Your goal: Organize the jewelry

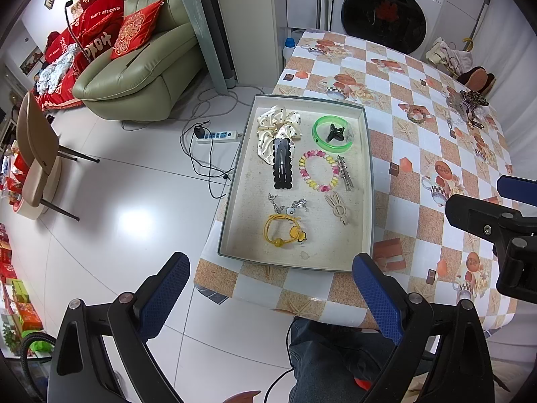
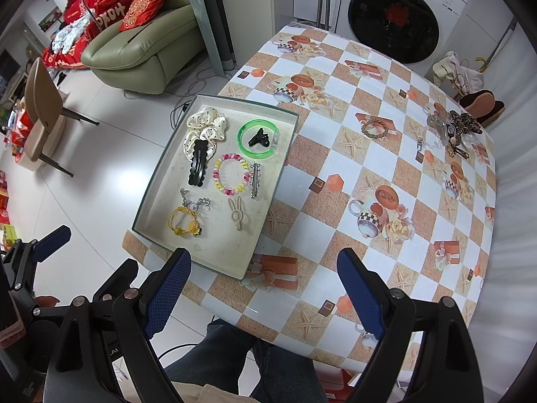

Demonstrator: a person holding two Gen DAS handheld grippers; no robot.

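A shallow grey tray (image 1: pixel 368 181) (image 2: pixel 157 174) lies at the table's left edge. It holds a white dotted scrunchie (image 1: pixel 278 122), a green bangle (image 1: pixel 332 134) around a black claw clip (image 1: pixel 335 132), a black snap clip (image 1: pixel 284 164), a pink-yellow bead bracelet (image 1: pixel 319 174), a silver clip (image 1: pixel 345 174), a beige rabbit clip (image 1: pixel 339 211), a silver chain (image 1: pixel 288 205) and a yellow hair tie (image 1: pixel 283 233). A loose jewelry pile (image 2: pixel 449 131) and a braided bracelet (image 2: pixel 374 127) lie far right. My left gripper (image 1: pixel 272 288) and right gripper (image 2: pixel 263 285) hover open and empty above the table's near edge.
The table carries a checked orange-and-white cloth (image 2: pixel 369 181). A person's jeans-clad legs (image 2: pixel 255 362) are under the near edge. A green armchair (image 1: pixel 141 63), a beige chair (image 1: pixel 37 158), a power strip (image 1: pixel 218 136) with cables and a washing machine (image 1: pixel 386 13) stand around.
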